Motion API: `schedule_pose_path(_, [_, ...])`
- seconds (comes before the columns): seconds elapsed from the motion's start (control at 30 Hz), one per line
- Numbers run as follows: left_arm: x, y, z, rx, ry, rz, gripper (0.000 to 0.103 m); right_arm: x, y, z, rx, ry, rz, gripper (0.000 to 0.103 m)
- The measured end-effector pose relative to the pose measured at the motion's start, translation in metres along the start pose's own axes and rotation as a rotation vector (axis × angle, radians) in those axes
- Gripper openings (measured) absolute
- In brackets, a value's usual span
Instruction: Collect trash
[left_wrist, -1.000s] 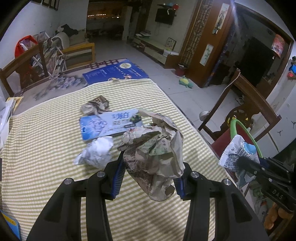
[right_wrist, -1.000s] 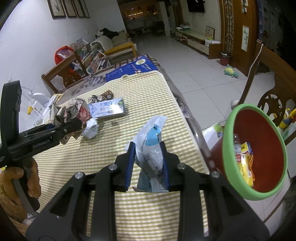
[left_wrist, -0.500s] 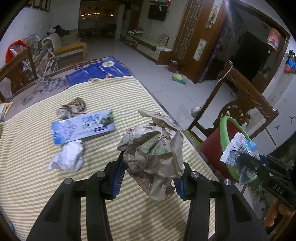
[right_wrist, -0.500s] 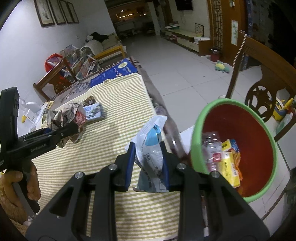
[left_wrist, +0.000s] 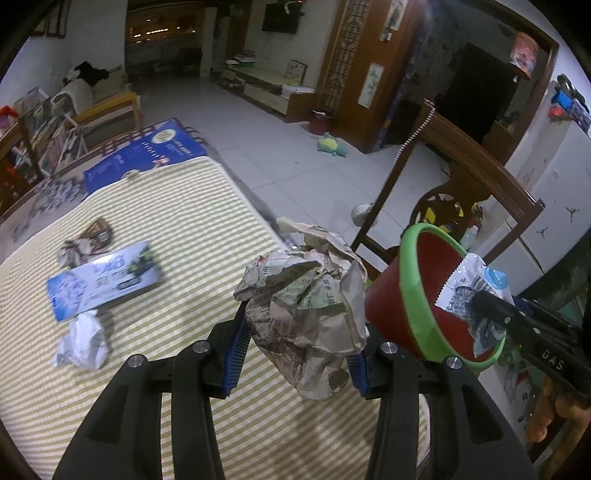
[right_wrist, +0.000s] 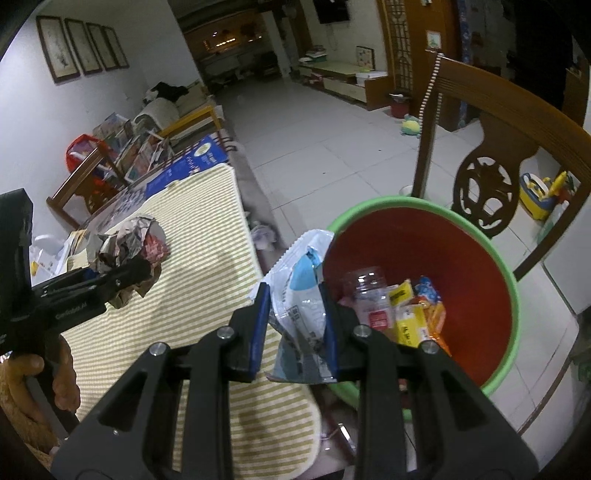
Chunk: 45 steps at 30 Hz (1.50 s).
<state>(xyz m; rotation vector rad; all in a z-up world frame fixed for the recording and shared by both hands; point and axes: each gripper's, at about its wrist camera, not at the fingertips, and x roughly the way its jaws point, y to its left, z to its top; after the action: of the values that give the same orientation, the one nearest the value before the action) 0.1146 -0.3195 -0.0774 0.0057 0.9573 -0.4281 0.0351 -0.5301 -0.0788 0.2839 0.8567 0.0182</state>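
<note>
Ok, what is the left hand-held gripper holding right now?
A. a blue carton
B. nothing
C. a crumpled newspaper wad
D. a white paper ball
C: the left hand-held gripper has its blue pads pressed on both sides of the newspaper wad, while the white paper ball and blue carton lie on the striped cloth.

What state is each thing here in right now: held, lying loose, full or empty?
Left tongs: shut on the crumpled newspaper ball.
Right tongs: shut on the white and blue snack wrapper, at the bin's rim.
Red bin: open, partly filled with wrappers and a plastic jar.
Blue carton: lying flat on the striped cloth.
White paper wad: crumpled, loose on the cloth.
</note>
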Motion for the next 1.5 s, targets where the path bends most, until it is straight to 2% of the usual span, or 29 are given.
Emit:
schedule_pose_path(0.7, [0.039,-0.108,0.03,0.135,0.034,-0.106,0.043,-0.009,-0.101,0.013,0.121,-0.019,-0.056,0.027])
schedule_pose_path(0.93, [0.054,-0.144,0.036,0.196,0.065,-0.184,0.045,-0.012,-0.128,0.009,0.168,-0.019,-0.077,0.027])
schedule_pose_path(1.0, [0.057,-0.15,0.036,0.209,0.073,-0.195,0.049,-0.014,-0.133,0.007,0.183,-0.026,-0.081,0.029])
schedule_pose_path(1.03, [0.059,-0.153,0.036,0.213,0.076,-0.194,0.053,-0.015,-0.135,0.007,0.191,-0.029,-0.08,0.037])
schedule_pose_path(1.07, [0.06,-0.153,0.036,0.213,0.078,-0.193,0.056,-0.015,-0.137,0.006,0.199,-0.033,-0.081,0.045])
schedule_pose_path(1.1, [0.061,-0.153,0.035,0.21,0.078,-0.193,0.06,-0.017,-0.138,0.004,0.205,-0.039,-0.083,0.047])
schedule_pose_path(1.23, [0.059,-0.14,0.035,0.184,0.078,-0.177,0.063,-0.019,-0.135,0.004,0.209,-0.045,-0.092,0.054])
schedule_pose_path(1.5, [0.04,-0.097,0.033,0.098,0.048,-0.162,0.072,-0.023,-0.108,0.01,0.194,-0.094,-0.095,0.06])
